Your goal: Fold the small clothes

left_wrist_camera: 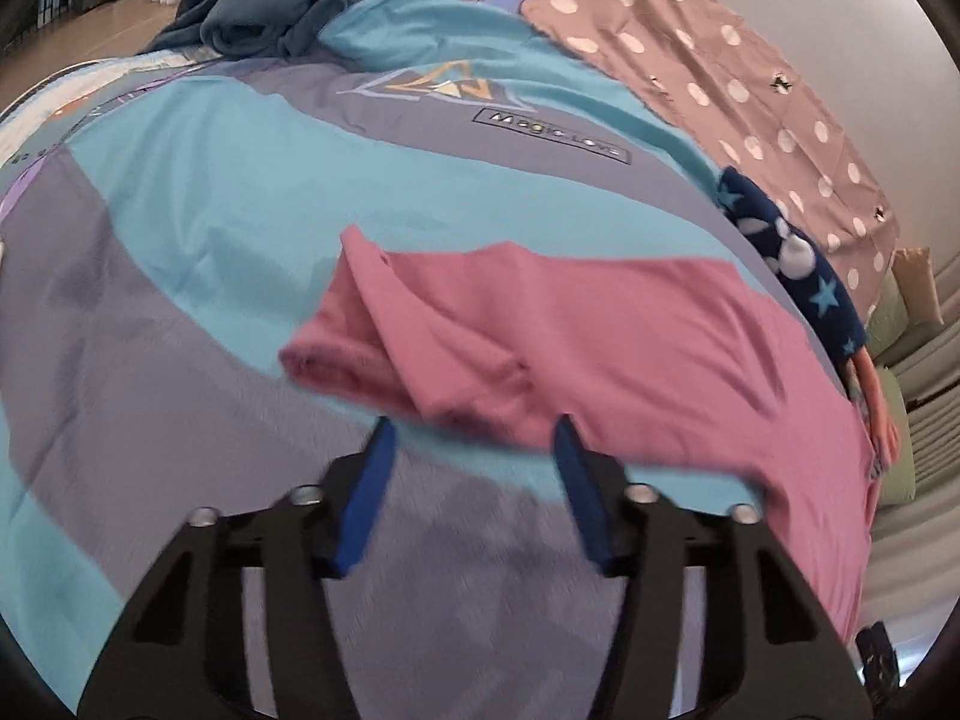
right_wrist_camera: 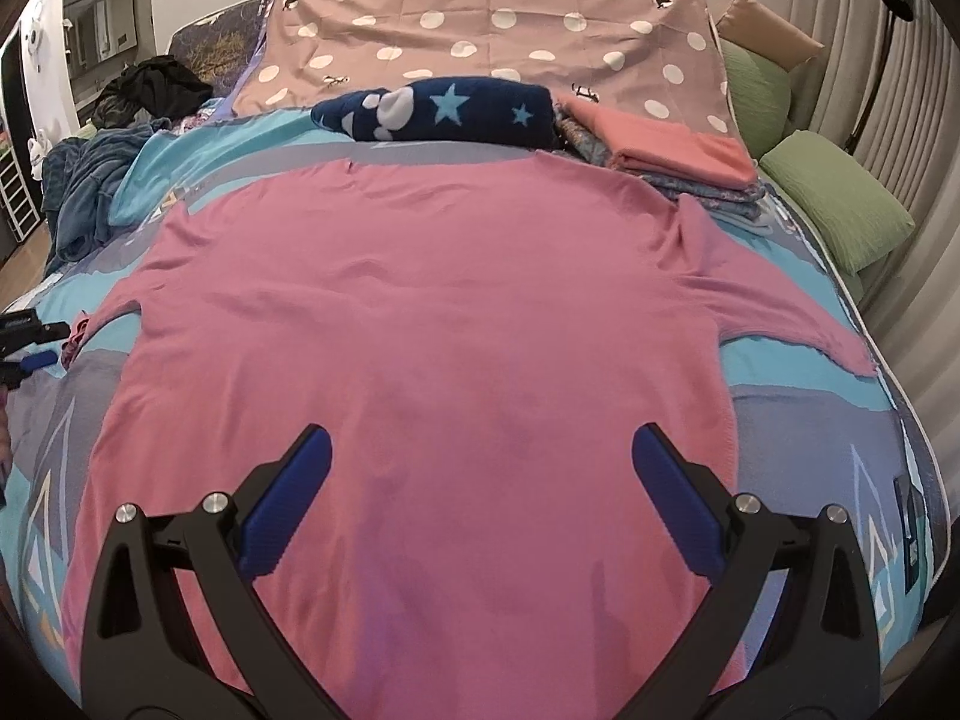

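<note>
Matt pink cloth shirt (right_wrist_camera: pixel 420 324) lies on a smooth, printed cloth bedcover (right_wrist_camera: pixel 798 414).

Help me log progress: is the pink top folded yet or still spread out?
Spread out. The pink top lies flat on the bedspread, one sleeve stretched sideways, no body folds visible.

Pink shirt (right_wrist_camera: pixel 420 312): plain dusty rose, no print. Bed cover (right_wrist_camera: pixel 798 420) beneath: broad blocks of turquoise and grey-lilac, pale outlined triangles, small dark label. Dotted sheet (right_wrist_camera: pixel 480 30) at the head of the bed: dusty-pink ground, white polka dots, tiny black animal figures. Rolled fleece (right_wrist_camera: pixel 456 111): navy with light-blue stars and white shapes. Folded cloth (right_wrist_camera: pixel 672 147): coral, lying on grey-blue patterned fabric. Pillows (right_wrist_camera: pixel 840 204): green. Blanket (right_wrist_camera: pixel 90 180) at the left: slate blue. Left gripper (left_wrist_camera: pixel 474 438) and right gripper (right_wrist_camera: pixel 480 450): black frames, blue pads.
</note>
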A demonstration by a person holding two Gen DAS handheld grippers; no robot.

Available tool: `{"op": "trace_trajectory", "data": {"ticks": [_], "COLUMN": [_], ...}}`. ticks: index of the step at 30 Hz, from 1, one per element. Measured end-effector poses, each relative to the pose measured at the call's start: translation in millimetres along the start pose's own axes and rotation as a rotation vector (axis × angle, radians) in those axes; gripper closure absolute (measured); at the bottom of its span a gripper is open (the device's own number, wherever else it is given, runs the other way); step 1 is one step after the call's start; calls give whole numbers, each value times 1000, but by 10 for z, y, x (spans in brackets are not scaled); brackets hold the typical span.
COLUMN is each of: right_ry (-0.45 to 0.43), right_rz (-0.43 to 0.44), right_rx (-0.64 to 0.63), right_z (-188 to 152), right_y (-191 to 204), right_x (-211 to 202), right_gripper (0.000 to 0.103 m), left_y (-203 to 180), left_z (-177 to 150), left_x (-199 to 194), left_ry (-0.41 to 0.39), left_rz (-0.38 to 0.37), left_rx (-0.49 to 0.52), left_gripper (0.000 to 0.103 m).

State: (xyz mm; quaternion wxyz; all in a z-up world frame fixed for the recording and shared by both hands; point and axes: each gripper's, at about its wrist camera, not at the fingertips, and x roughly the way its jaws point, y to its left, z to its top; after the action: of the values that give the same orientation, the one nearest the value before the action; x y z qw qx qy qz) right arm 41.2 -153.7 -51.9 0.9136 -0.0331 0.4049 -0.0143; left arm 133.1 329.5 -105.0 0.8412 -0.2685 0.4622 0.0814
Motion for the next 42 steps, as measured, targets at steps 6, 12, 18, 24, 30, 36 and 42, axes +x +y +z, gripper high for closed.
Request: {"op": "trace_trajectory", "data": {"ticks": [6, 12, 18, 24, 30, 36, 42], "right_ry": [17, 15, -10, -54, -70, -35, -32], "right_rz": [3, 2, 16, 42, 56, 65, 103], "right_rx": [2, 19, 23, 35, 69, 118, 118], "right_z": [40, 73, 80, 110, 12, -28, 15], "right_y": [24, -40, -108, -250, -516, -741, -701], "right_x": [113, 149, 103, -4, -50, 69, 97], "right_gripper": [2, 2, 2, 2, 2, 2, 2], "left_y": [86, -156, -1000, -2118, -2475, -1744, -1435], "left_z": [240, 321, 363, 50, -286, -120, -21], "left_x": [373, 101, -478, -780, -659, -72, 347], "left_ry": [84, -8, -89, -102, -103, -71, 84], "left_rz": [13, 10, -99, -209, -114, 234, 224], "left_rx": [-46, 9, 201, 470, 553, 466, 394], "left_gripper": [93, 99, 101, 101, 61, 58, 58]}}
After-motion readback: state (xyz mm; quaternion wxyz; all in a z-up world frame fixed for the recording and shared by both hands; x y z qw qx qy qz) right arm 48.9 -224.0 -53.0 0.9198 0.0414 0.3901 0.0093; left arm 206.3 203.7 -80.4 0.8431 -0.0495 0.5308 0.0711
